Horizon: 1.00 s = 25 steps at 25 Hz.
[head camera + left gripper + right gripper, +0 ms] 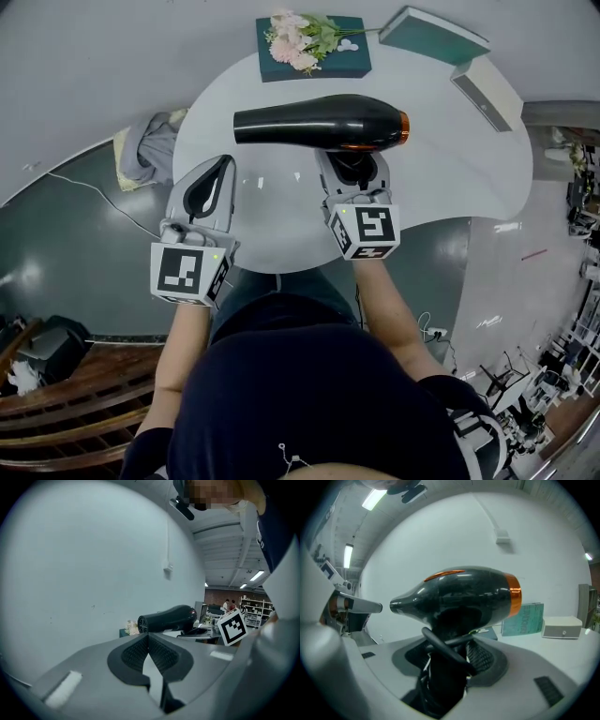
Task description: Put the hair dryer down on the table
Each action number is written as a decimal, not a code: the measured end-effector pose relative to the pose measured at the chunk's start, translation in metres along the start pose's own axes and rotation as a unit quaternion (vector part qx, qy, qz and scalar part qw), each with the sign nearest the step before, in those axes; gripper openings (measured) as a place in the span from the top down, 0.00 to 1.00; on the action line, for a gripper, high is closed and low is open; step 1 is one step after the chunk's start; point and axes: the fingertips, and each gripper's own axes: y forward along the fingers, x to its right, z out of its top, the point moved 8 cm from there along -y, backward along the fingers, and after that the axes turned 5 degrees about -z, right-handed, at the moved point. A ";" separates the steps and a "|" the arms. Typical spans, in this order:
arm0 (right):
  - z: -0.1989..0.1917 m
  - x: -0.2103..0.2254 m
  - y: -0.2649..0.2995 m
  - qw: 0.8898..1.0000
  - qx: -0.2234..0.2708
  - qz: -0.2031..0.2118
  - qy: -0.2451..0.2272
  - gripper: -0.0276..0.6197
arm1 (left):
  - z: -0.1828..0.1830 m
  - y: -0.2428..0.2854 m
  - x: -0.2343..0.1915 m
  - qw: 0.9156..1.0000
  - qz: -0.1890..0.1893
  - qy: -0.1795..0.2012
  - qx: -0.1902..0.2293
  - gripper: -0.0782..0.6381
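Note:
A black hair dryer (pixel 319 125) with an orange ring at its back end hangs level over the far half of the white round table (pixel 450 169), nozzle to the left. My right gripper (pixel 352 165) is shut on its handle from below. In the right gripper view the hair dryer (pixel 459 597) fills the middle, with the handle and a loop of black cord between the pads of the right gripper (pixel 447 660). My left gripper (pixel 223 164) is shut and holds nothing, left of the dryer and nearer me. The left gripper (pixel 148 638) looks at the hair dryer (pixel 166 618) from behind the nozzle.
A teal box (pixel 352 58) with pink flowers (pixel 292 39) lies at the table's far edge. A teal book (pixel 433 33) and a white box (pixel 487 89) sit at the far right. A grey cloth (pixel 155 145) lies off the table's left side.

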 end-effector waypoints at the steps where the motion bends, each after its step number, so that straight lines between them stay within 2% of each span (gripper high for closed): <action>1: -0.003 0.000 0.004 1.000 -0.005 0.000 0.000 0.59 | -0.002 0.002 -0.001 1.000 -0.001 0.001 -0.001 0.88; 13: -0.035 0.002 0.047 0.998 -0.067 0.009 0.003 0.59 | -0.010 0.020 -0.010 1.000 -0.012 -0.004 -0.006 0.88; 19: -0.050 0.001 0.070 0.992 -0.127 0.015 0.009 0.59 | -0.016 0.026 -0.016 1.000 -0.012 -0.010 -0.013 0.88; 25: -0.054 0.002 0.083 0.986 -0.164 0.017 0.021 0.59 | -0.015 0.024 -0.022 1.000 -0.008 -0.014 -0.018 0.88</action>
